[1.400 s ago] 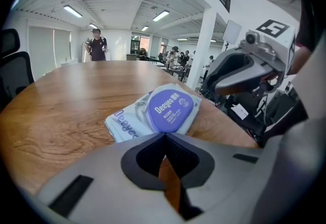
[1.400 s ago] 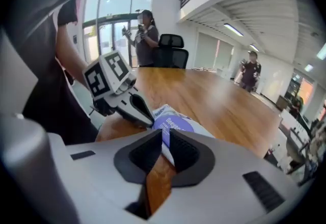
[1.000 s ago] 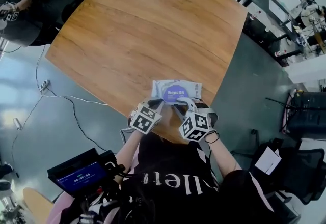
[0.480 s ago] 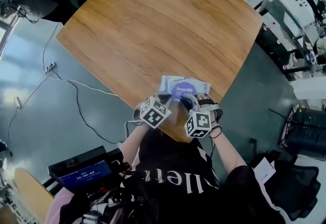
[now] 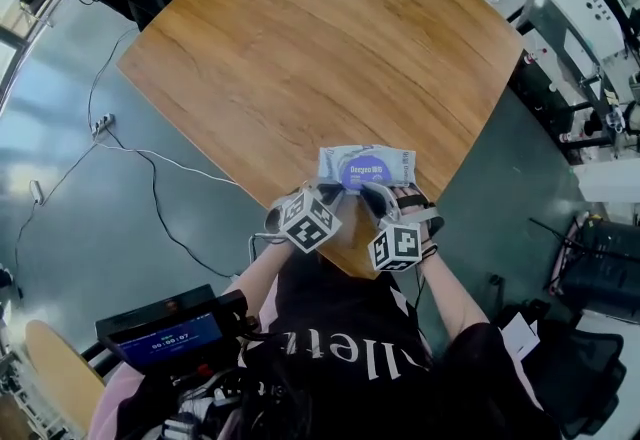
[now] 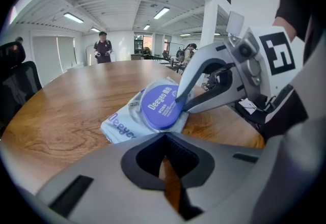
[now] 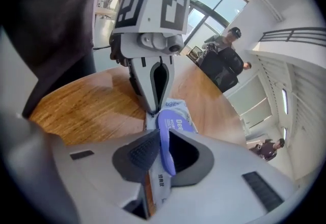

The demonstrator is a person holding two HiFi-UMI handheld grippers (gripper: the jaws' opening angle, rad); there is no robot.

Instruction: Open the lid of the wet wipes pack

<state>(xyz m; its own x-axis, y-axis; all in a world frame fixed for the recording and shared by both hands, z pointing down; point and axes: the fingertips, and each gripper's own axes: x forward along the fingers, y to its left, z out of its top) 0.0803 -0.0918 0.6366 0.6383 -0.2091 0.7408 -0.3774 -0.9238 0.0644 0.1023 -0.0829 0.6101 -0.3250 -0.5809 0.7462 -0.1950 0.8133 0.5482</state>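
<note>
Beyond the wet wipes pack point(image 5: 336, 160) the counter point(image 5: 300, 48) runs open and wide. At its near edge the left claw point(image 5: 330, 191) and right claw point(image 5: 371, 192) crowd the pack side by side, the lid point(image 7: 164, 139) filling the right claw's gap.

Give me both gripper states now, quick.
Left gripper: closed, pinching the near edge of the wet wipes pack.
Right gripper: closed on the pack's purple lid.
</note>
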